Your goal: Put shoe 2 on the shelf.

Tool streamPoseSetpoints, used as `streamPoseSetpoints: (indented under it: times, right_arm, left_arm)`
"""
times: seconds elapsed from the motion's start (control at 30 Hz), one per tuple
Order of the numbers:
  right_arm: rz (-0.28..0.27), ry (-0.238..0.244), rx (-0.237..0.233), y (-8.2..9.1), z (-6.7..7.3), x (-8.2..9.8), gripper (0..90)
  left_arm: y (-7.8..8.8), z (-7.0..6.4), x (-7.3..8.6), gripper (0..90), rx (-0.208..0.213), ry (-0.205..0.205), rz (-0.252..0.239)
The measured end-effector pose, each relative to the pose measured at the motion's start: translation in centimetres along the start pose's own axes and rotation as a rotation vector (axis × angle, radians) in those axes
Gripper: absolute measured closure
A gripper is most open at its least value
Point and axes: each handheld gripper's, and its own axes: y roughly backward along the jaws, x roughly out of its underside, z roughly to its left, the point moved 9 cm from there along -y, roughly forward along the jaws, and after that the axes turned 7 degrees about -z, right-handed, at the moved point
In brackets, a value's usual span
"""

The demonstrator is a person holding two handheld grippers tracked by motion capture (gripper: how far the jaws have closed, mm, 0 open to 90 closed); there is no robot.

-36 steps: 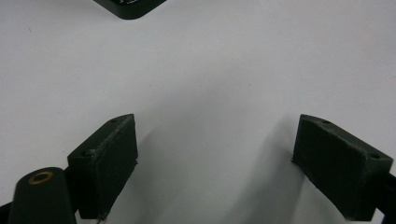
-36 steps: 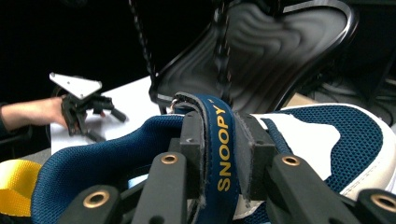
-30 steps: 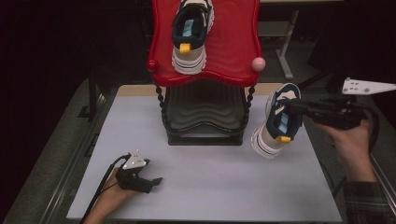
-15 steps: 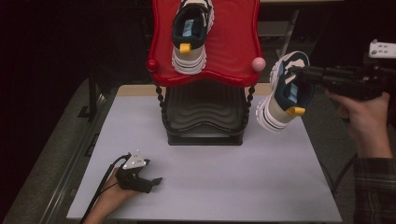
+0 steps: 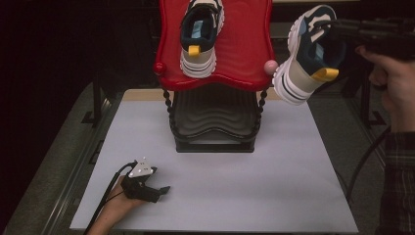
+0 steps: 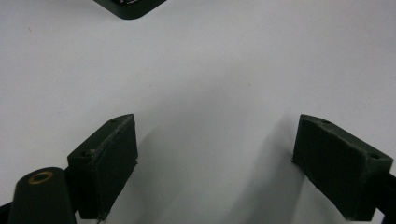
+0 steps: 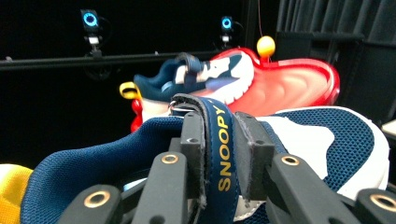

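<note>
step: lifting second shoe by strap, right tongs clamped | left tongs wide, idle on bench | next: probably set beside first shoe on red shelf

Open table in front; two-tier rack mid-table, one shoe on its red top.

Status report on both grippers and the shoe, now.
Right gripper shut on the shoe strap, shoe airborne beside the red shelf. Left gripper open, resting on the table. Second shoe on the shelf's left side; right side free.
</note>
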Motion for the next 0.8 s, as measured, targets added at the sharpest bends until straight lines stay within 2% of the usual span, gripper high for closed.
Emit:
streamPoseSetpoints:
  times: [0.17,0.33,0.57,0.8]
  right_arm:
    - [-0.006,0.018,-0.037,-1.8,0.0,-2.5,74.2]
    - [0.0,0.035,-0.066,-4.4,0.1,-3.7,74.2]
    - [0.037,0.061,-0.11,-8.1,-0.2,-3.9,74.1]
    - [0.074,0.054,-0.144,-11.4,-1.2,-3.0,74.2]
  left_arm:
    - [0.0,0.0,0.0,13.0,-0.002,0.002,-0.004]
    - [0.0,0.0,0.0,13.0,0.0,0.0,-0.002]
    - [0.0,0.0,0.0,13.1,-0.002,-0.001,-0.004]
    - [0.0,0.0,0.0,13.1,-0.003,0.0,-0.004]
